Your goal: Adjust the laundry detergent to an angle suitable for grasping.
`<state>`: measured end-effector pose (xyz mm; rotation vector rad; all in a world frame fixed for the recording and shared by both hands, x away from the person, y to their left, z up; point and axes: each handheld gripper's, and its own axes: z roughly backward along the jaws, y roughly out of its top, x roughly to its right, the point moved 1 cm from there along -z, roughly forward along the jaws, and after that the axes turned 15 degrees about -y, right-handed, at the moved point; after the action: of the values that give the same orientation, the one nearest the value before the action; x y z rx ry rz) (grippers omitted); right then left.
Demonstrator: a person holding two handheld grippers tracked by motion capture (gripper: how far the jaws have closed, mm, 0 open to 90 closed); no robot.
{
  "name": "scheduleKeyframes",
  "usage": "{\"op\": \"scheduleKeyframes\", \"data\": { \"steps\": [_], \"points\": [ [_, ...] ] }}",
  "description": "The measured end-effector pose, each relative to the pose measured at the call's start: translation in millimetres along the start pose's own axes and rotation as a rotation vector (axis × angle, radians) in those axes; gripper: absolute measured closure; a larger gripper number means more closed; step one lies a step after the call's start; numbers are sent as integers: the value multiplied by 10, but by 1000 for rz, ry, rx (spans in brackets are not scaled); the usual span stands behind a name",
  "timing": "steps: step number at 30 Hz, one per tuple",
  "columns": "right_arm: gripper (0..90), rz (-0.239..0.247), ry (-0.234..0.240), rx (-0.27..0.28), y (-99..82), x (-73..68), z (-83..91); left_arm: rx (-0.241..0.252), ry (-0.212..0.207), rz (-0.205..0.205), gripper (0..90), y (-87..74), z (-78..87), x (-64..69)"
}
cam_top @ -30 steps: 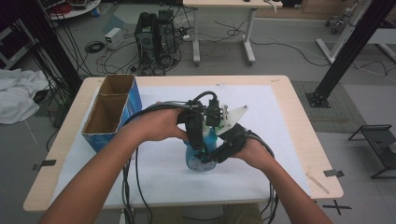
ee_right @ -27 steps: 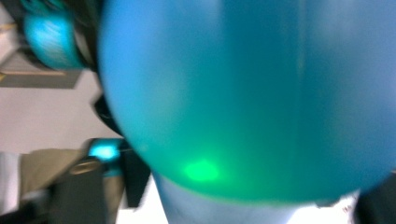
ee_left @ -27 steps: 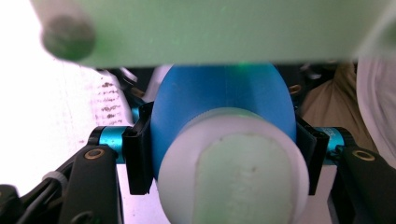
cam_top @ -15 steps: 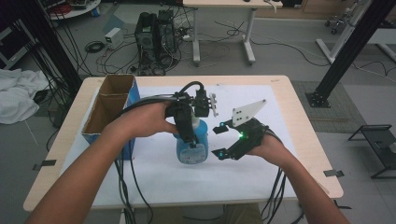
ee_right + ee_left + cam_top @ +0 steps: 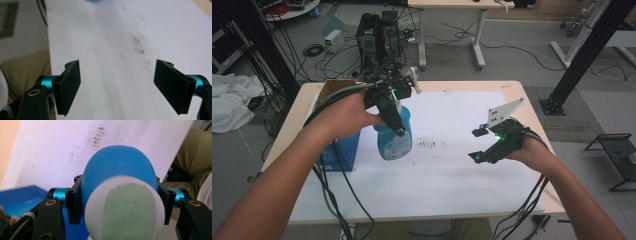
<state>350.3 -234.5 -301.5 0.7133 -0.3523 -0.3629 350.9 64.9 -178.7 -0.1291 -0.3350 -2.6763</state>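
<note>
Left gripper (image 5: 393, 116), fingers clenched on the blue spray bottle (image 5: 394, 140), held it lifted off the counter (image 5: 452, 185); right gripper (image 5: 478, 145), well apart, fingers released and empty, angled downward.

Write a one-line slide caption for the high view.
Left gripper lifts a blue spray bottle beside the cardboard box, while the open right gripper hovers over the stained white mat.

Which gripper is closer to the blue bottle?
The left. The left gripper clamps the blue bottle, holding it near the box. The right gripper hangs open off to the side, above the white sheet.
</note>
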Motion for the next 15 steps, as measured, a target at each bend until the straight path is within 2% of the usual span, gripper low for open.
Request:
{"op": "scheduleKeyframes", "data": {
  "steps": [1, 2, 3, 5, 6, 7, 8, 9, 15],
  "points": [
    [210, 3, -15, -72, -38, 46, 58, 6, 9, 57, 379, -41, 75, -45],
    [210, 3, -15, -72, -38, 46, 58, 6, 9, 57, 379, -41, 75, -45],
    [210, -6, -33, -134, -80, 111, 116, 13, 14, 81, 379, -63, 119, -69],
    [210, 0, -42, -155, -105, 157, 133, 15, 17, 129, 379, -106, 210, -106],
    [210, -1, -50, -187, -126, 195, 155, 38, 22, 158, 379, -123, 238, -121],
    [210, 7, -60, -212, -148, 230, 172, 29, 26, 167, 379, -139, 286, -149],
    [210, 24, -71, -228, -167, 273, 183, 43, 36, 193, 379, -153, 319, -164],
    [210, 19, -84, -280, -193, 334, 221, 54, 43, 224, 379, -167, 353, -175],
    [210, 12, -85, -338, -248, 478, 277, 105, 96, 346, 379, -275, 567, -297]
  ]
}}
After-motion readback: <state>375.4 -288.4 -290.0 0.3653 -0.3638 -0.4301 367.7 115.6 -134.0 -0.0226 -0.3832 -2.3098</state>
